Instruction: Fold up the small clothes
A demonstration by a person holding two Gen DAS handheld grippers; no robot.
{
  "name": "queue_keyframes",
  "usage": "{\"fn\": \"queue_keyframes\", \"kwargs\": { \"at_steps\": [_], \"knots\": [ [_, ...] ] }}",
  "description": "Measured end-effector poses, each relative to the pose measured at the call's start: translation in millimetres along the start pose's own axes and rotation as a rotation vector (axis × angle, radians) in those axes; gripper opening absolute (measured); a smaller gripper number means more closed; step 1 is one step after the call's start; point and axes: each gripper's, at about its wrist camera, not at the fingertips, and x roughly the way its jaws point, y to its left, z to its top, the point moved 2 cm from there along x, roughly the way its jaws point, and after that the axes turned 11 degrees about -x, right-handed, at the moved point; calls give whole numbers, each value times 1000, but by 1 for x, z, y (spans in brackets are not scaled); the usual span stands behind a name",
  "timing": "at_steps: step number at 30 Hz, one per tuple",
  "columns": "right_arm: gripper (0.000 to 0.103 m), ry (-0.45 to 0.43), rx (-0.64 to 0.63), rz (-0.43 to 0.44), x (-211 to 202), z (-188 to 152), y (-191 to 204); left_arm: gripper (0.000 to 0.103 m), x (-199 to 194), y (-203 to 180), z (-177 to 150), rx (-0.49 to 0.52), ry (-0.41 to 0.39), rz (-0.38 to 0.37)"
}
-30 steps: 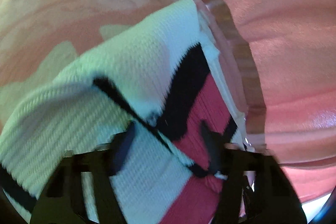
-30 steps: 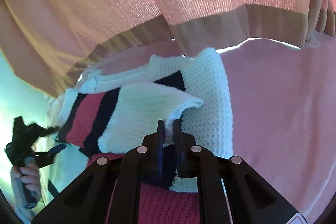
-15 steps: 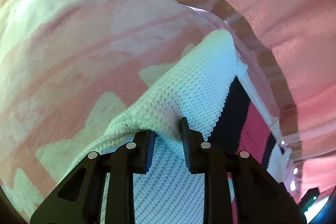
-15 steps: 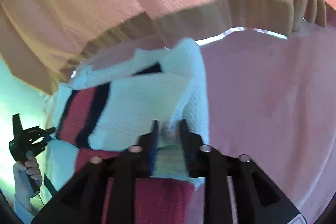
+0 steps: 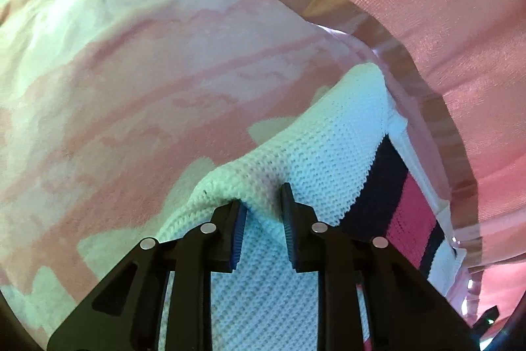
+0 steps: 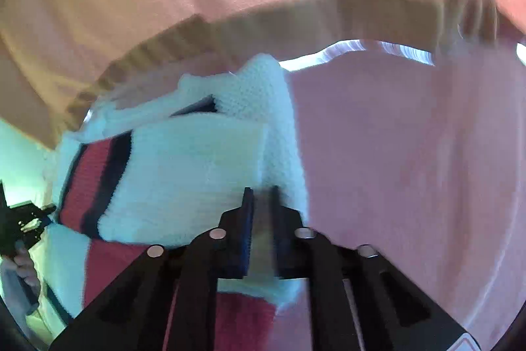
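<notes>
the left tool [image 5: 263, 213] is seen nearly closed, its pads pinching a raised ridge of the white knit of the sweater [image 5: 328, 153], while the right tool [image 6: 261, 209] is clamped almost fully together on a fold of the same sweater [image 6: 184, 173] at its white edge; the two grips are judged to be taken at opposite ends of one edge so that the upper layer can be carried over evenly as a fold. the sweater is laid partly doubled on a pink cover [image 6: 411, 170], just beside a pink and white patterned blanket [image 5: 148, 87], with a person's pink garment [image 5: 427, 22] hanging above it. the blanket and the open texture of the knit are shown only in the left wrist view; the doubled layers, the red and navy stripes across the width, and the person's hand [image 6: 19, 265] holding the left tool are shown only in the right wrist view, which is blurred
</notes>
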Motion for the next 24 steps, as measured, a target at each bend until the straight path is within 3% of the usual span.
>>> {"fn": "queue_keyframes", "kwargs": {
  "at_steps": [2, 3, 5, 8, 10, 12, 14, 16, 18, 19, 20, 24],
  "knots": [
    [20, -30, 67, -88, -21, 8, -8, 22, -17, -7, -6, 1, -19, 10],
    [19, -76, 65, -107, -33, 11, -5, 23, -30, -11, -9, 19, -47, 5],
    [19, -137, 5, -51, -50, 21, 23, 35, -60, -24, -14, 76, -140, -12],
    [19, -132, -109, 84, -40, 28, 88, 51, -76, -50, -11, 126, -219, -75],
    [18, -75, -171, 175, -15, 29, 139, 51, -58, -67, -8, 163, -200, -84],
    [16, -14, -223, 268, 16, 26, 191, 51, -21, -75, -6, 185, -122, -58],
    [16, 18, -284, 288, 47, 23, 234, 51, 4, -71, -4, 179, -82, -18],
    [12, 55, -310, 290, 69, 19, 253, 49, 22, -66, -1, 182, -89, 40],
    [0, 84, -312, 238, 86, 18, 241, 48, 29, -63, 5, 216, -128, 75],
    [0, 78, -294, 234, 87, 20, 224, 49, 30, -62, 6, 235, -132, 81],
    [0, 61, -243, 236, 79, 21, 188, 50, 31, -61, 7, 245, -127, 77],
    [0, -24, -31, 66, 31, 17, 46, 50, 31, -58, 10, 270, -113, 61]
  ]
}}
